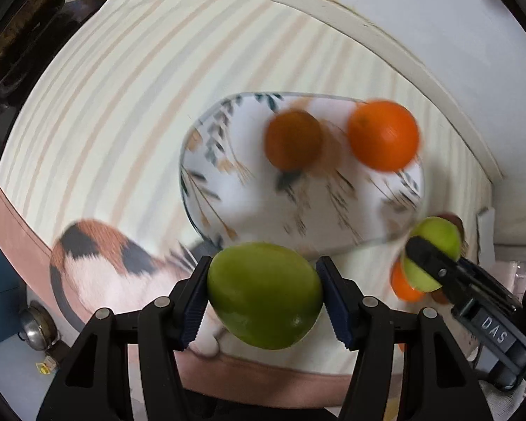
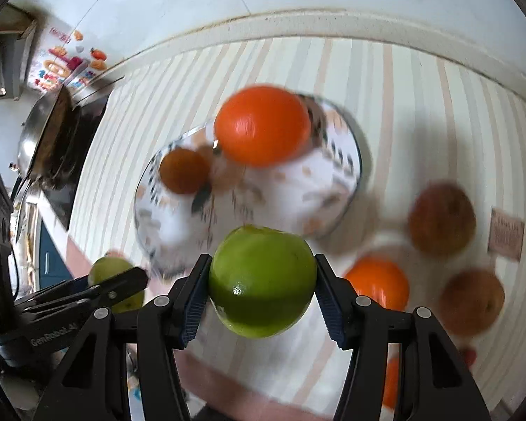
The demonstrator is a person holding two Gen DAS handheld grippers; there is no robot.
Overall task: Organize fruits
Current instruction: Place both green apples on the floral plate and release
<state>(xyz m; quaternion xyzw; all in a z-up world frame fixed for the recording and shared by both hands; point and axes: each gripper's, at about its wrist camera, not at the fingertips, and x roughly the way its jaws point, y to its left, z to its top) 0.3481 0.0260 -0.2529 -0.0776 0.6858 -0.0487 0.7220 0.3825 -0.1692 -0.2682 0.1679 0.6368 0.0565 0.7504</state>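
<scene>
My left gripper (image 1: 263, 291) is shut on a green apple (image 1: 264, 294) and holds it above the near edge of a leaf-patterned plate (image 1: 228, 196). The plate carries a large orange (image 1: 383, 135) and a smaller, darker orange (image 1: 292, 139). My right gripper (image 2: 262, 286) is shut on a second green apple (image 2: 262, 280), above the plate's near right edge (image 2: 164, 224). Each gripper shows in the other view, the right one (image 1: 435, 259) at the right and the left one (image 2: 117, 286) at the lower left. Both views are blurred by motion.
Two brown fruits (image 2: 442, 218) (image 2: 471, 301) and more oranges (image 2: 377, 282) lie on the striped cloth (image 2: 129, 133) right of the plate. A cat print (image 1: 98, 256) marks the cloth's near left. A metal wok (image 2: 45, 133) stands on a stove at the far left.
</scene>
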